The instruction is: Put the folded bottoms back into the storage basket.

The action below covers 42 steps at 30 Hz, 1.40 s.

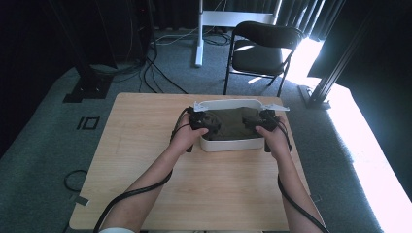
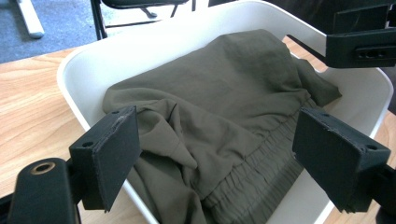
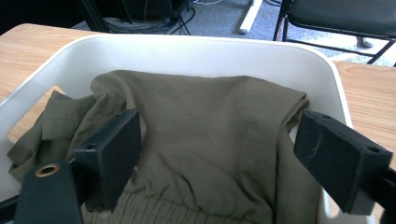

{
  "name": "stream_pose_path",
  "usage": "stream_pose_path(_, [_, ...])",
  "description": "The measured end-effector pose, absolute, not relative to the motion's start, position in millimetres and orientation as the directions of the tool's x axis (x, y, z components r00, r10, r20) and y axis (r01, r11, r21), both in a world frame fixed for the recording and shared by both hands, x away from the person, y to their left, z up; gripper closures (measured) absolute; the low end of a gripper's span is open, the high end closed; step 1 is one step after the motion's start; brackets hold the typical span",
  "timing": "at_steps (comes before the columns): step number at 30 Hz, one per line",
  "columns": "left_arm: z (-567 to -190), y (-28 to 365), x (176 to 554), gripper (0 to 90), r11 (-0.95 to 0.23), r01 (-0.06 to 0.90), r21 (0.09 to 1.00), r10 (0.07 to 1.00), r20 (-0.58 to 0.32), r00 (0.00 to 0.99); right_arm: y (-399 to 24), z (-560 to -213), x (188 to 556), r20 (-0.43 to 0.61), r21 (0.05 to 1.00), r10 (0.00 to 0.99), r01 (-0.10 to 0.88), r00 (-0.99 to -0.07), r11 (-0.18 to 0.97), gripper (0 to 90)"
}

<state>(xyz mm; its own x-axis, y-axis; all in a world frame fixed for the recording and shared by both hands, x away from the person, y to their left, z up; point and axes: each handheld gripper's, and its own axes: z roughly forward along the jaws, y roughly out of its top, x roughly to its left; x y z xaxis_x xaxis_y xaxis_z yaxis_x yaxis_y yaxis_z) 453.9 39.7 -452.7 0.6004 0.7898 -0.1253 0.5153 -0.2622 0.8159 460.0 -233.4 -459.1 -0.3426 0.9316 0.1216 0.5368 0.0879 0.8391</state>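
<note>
At far-centre of the light wooden desk (image 1: 145, 145), near its back edge, sits a white rounded plastic tub (image 2: 84, 60) w/ a crumpled olive-green cloth garment w/ elastic waistband (image 2: 224, 107) lying inside, filling most of it. Left gripper (image 2: 215, 149) hangs over the tub's left end, jaws spread, pads clear of fabric, nothing held. Right gripper (image 3: 217, 154) at the right end, jaws likewise apart & empty. Looks like the cloth is either about to be picked or just let go, can't tell which. If grabbing: go down straight, pinch the thick waistband fold not a loose single layer, both sides together, keep pads off tub wall, lift evenly so tub doesn't tip or drag
</note>
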Motion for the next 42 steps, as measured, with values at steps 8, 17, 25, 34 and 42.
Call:
stream_pose_path(8, [-458,41,435,16.6,-0.271,0.509,0.817,0.767,-0.136,0.627,-239,-464,441,0.106,0.848,0.923,0.518,-0.370,0.110,14.1])
stream_pose_path(17, [-463,41,420,16.1,-0.285,0.502,0.816,0.747,-0.139,0.650,-244,-467,419,0.095,0.861,0.914,0.494,-0.394,0.124,14.0])
stream_pose_path(25, [-469,44,407,16.0,-0.299,0.499,0.813,0.735,-0.138,0.664,-240,-470,393,0.097,0.870,0.884,0.471,-0.457,0.148,14.1])
stream_pose_path(34, [-473,49,384,16.0,-0.320,0.461,0.828,0.708,-0.114,0.697,-245,-484,373,0.085,0.872,0.884,0.464,-0.459,0.158,14.1])
stream_pose_path(42, [-476,53,367,16.0,-0.338,0.437,0.834,0.694,-0.093,0.714,-250,-494,361,0.086,0.870,0.890,0.470,-0.447,0.151,14.1])
